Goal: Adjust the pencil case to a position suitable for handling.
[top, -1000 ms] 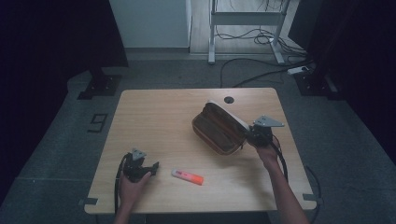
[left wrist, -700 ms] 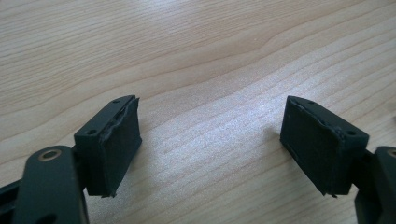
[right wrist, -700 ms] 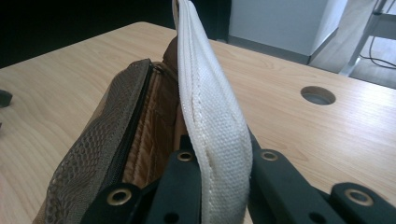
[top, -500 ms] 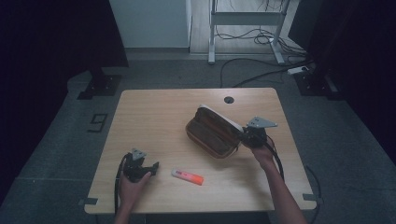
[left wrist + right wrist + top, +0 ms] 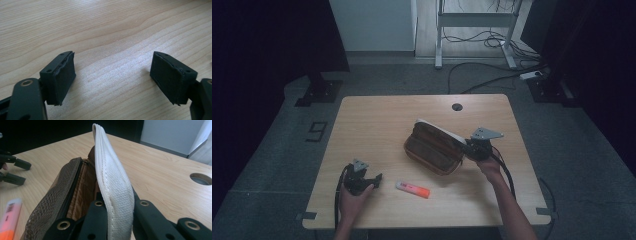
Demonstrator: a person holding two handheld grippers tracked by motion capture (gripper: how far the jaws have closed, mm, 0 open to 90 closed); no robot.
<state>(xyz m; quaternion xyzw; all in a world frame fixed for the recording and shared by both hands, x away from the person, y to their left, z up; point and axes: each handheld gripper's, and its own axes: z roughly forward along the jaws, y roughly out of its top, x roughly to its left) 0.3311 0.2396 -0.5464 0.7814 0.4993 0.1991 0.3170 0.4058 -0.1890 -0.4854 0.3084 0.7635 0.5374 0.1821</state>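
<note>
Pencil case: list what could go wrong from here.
1. The right gripper pinches only the white flap of the pencil case; the flap could slip out, or the whole case could drag across the table rather than open.
2. The left gripper stands open over bare wood, apart from the case, so nothing braces it.
3. The orange highlighter lies close in front of the case and might get knocked.
</note>
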